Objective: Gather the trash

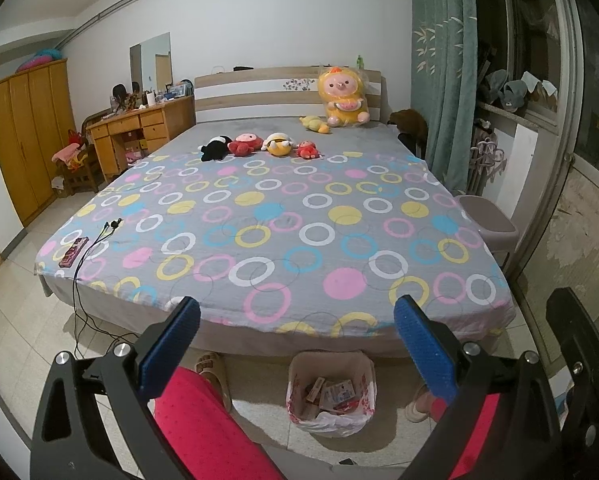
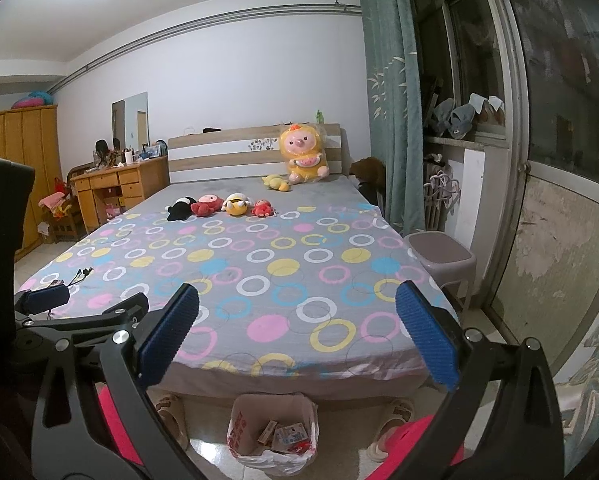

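A: What are the grippers doing?

B: The left gripper (image 1: 297, 354) is hovering with its blue pads (image 1: 171, 350) spread wide, gripping nothing. The right gripper (image 2: 297, 340) is holding its fingers equally far apart, also empty.

A: Where is the trash sitting?

B: Cartons and wrappers (image 1: 331, 394) are lying inside the bag-lined trash bin (image 1: 299, 380), which is standing on the tiled floor at the near edge of the bed (image 1: 259, 216), between the person's slippered feet (image 1: 213, 366).

A: And farther out?

B: Four small plush toys (image 1: 259, 146) are lying in a row on the bed's far half; a large yellow plush (image 1: 341, 98) is leaning on the headboard. A grey stool (image 2: 439, 250) is standing right of the bed.
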`<state>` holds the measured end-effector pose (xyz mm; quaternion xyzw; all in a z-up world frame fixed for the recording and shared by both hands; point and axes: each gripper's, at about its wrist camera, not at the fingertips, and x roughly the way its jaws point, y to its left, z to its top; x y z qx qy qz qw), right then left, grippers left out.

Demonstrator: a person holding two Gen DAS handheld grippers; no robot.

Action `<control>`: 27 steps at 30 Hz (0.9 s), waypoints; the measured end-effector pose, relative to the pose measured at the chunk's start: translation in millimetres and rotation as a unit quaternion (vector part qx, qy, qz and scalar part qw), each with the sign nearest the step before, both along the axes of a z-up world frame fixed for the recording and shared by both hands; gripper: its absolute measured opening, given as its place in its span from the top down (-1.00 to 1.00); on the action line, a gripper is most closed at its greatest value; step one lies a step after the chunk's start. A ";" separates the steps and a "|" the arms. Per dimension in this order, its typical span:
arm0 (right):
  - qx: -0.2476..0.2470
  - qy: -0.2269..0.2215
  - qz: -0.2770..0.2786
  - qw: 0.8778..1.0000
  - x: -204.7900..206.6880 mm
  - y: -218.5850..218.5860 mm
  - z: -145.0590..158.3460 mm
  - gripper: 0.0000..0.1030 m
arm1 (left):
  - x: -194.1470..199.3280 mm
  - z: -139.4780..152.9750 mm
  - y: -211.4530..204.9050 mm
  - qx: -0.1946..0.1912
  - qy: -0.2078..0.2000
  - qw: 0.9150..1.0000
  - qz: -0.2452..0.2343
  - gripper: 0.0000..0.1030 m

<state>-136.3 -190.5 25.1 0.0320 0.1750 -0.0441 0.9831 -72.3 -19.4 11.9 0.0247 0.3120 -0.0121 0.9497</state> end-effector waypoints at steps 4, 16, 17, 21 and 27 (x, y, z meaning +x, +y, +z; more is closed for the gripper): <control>0.001 0.000 0.001 1.000 -0.3 -0.1 -0.7 -0.87 | -0.7 0.3 -0.4 -0.001 0.000 1.000 0.001 -0.84; 0.002 0.001 0.004 1.000 1.5 -0.1 2.3 -0.87 | -2.2 1.9 -12.0 0.005 -0.007 1.000 0.011 -0.84; 0.002 0.001 0.004 1.000 1.1 -0.1 2.2 -0.87 | -2.5 2.2 -12.1 0.004 -0.007 1.000 0.009 -0.84; 0.002 0.000 0.005 1.000 1.1 0.3 2.5 -0.87 | -2.5 2.5 -12.7 0.002 -0.007 1.000 0.009 -0.84; 0.003 0.001 0.005 1.000 1.1 0.1 1.9 -0.87 | -3.2 2.2 -14.1 0.002 -0.006 1.000 0.018 -0.84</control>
